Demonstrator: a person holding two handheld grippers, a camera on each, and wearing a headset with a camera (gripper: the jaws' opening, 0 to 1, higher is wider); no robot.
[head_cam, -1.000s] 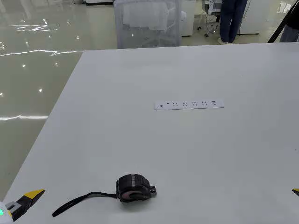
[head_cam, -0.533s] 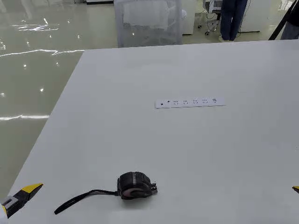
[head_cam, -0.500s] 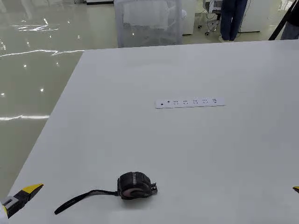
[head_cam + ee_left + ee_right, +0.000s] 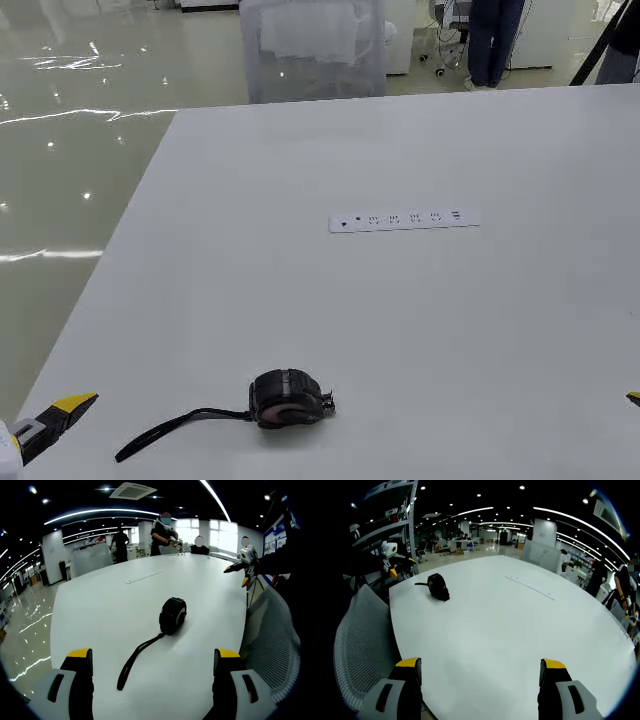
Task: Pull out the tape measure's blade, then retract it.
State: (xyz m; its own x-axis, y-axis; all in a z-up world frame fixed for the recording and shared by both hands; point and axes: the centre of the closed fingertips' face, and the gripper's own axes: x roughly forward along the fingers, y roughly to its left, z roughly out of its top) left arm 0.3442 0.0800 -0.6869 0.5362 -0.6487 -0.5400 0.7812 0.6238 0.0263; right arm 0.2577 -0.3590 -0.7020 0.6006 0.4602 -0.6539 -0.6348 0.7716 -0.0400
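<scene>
left gripper (image 4: 153, 653) gaping, right gripper (image 4: 481, 662) gaping, both empty

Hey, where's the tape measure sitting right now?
In the head view the tape measure lies near the white table's front edge, left of centre, its strap trailing left, with the power strip farther back.

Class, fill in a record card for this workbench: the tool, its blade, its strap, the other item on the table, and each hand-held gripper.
tool: black round-cased tape measure, on the white table near its front edge
blade: retracted, none drawn out
strap: black wrist loop, lying on the table
other item: white power strip, further back
left hand-held gripper: open, apart from the tape measure
right hand-held gripper: open, holding nothing
</scene>
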